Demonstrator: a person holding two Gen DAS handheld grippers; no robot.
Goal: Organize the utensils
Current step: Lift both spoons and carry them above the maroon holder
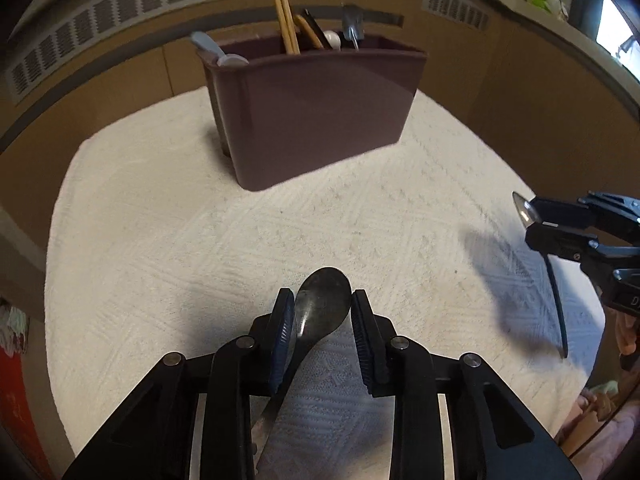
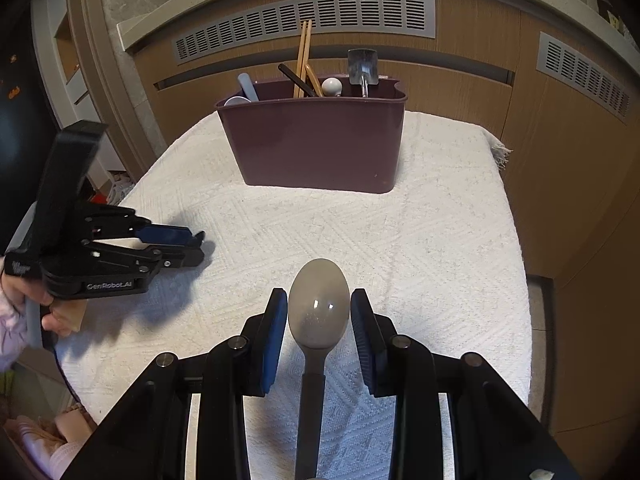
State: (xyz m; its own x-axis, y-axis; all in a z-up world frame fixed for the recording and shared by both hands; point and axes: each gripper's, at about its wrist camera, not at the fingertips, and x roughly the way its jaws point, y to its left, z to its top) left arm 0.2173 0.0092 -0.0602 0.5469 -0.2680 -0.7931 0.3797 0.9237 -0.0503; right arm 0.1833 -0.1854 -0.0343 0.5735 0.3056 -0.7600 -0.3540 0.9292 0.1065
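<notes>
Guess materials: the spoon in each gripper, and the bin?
Spoon in the left gripper: the spoon looks like metal, dark and polished, with a sharp streak of glare. Spoon in the right gripper: that spoon is grey and smooth, with small soft highlights; probably plastic or melamine, though ceramic is possible. Bin: likely moulded plastic, maroon, with a faint satin sheen and a rolled rim.

A dark plum-brown utensil caddy (image 2: pixel 316 144) is seen on a cream-white cloth (image 2: pixel 420 240) woven in raised diamond and chevron patterns. Pale wooden chopsticks (image 2: pixel 303 60), a light blue handle (image 2: pixel 248 87) and a white round knob (image 2: pixel 332 86) are shown in the caddy. The left tool (image 1: pixel 323 316) is black with blue ribbed pads (image 1: pixel 282 332), around a dark steel spoon (image 1: pixel 320 308). A matte grey spoon (image 2: pixel 319 304) is framed by the black right tool (image 2: pixel 319 316). Behind, tan wood panels (image 2: pixel 460 92) carry grey slotted vents (image 2: pixel 304 20).
</notes>
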